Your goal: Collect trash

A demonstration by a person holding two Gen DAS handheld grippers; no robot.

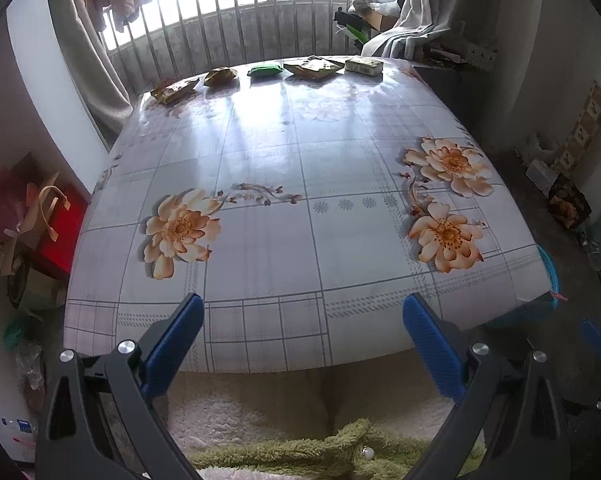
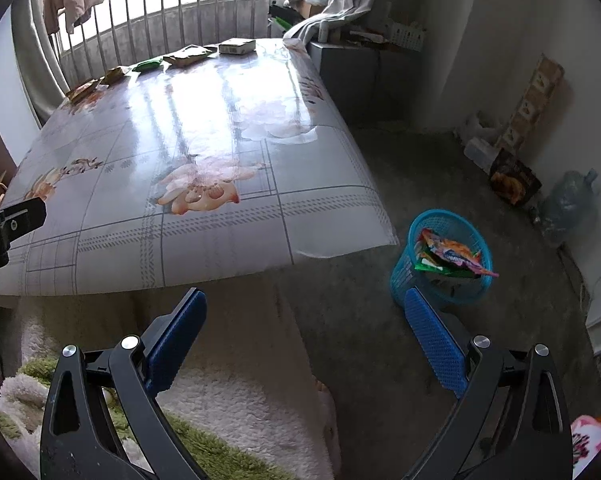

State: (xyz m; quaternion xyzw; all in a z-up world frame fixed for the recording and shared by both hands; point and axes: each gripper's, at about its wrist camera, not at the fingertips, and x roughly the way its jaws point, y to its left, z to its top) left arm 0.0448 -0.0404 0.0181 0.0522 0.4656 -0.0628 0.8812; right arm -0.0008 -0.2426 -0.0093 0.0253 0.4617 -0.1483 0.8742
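Observation:
Several pieces of trash lie in a row along the table's far edge: a yellow wrapper [image 1: 174,90], a crumpled brown packet [image 1: 220,76], a green packet [image 1: 265,70], a flat brown packet [image 1: 314,67] and a pale box [image 1: 363,65]. The green packet [image 2: 148,65] and the box [image 2: 237,46] also show in the right wrist view. A blue basket [image 2: 444,258] with colourful wrappers stands on the floor right of the table. My left gripper [image 1: 302,312] is open and empty over the near table edge. My right gripper [image 2: 304,308] is open and empty, beside the basket.
The table [image 1: 284,248] has a glossy flowered cloth. A barred window and curtains are behind it. Bags and a red box [image 1: 62,236] crowd the floor at left. A water bottle [image 2: 568,204] and boxes line the right wall. A fluffy garment lies below the grippers.

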